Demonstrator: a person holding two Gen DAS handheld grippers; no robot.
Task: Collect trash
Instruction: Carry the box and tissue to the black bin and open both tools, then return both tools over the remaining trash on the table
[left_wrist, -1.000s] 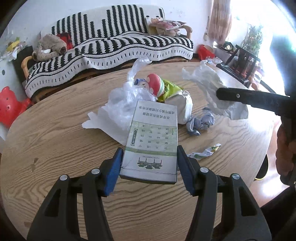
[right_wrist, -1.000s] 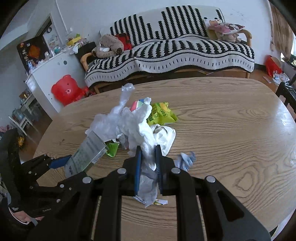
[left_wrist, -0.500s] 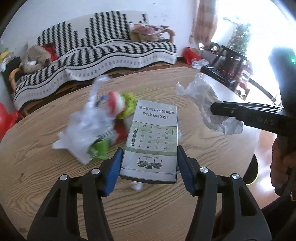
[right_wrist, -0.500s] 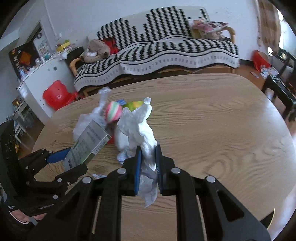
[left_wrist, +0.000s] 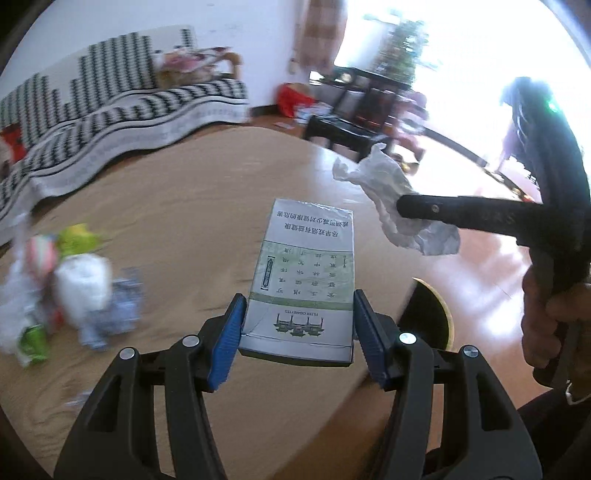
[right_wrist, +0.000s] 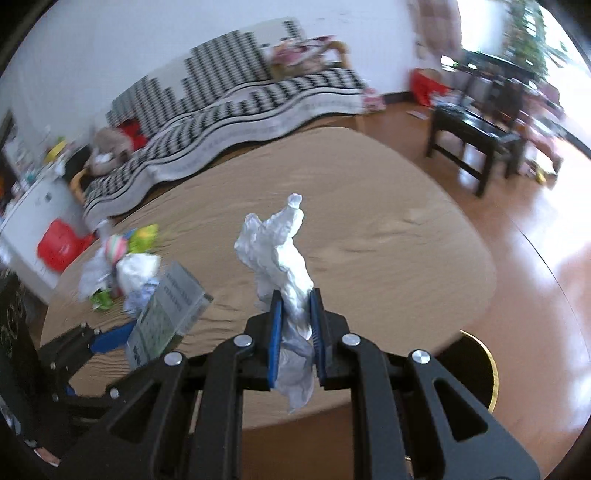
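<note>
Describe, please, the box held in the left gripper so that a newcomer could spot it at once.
Over the wooden table, the left gripper clamps a flat grey-and-green carton. Unlike the crumpled white paper in the right gripper, it is rigid and printed with Chinese text.

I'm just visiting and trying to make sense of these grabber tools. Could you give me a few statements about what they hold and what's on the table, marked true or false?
1. The left gripper clamps a flat grey-and-green printed cardboard box. True.
2. The right gripper is empty. False: it is shut on a crumpled white paper wad.
3. A heap of mixed wrappers and plastic lies on the oval wooden table. True.
4. The box lies flat on the table. False: it is held above the tabletop between blue pads.
5. A black-and-white striped sofa cover shows behind the table. True.
6. The paper wad touches the box. False: they are apart.
</note>
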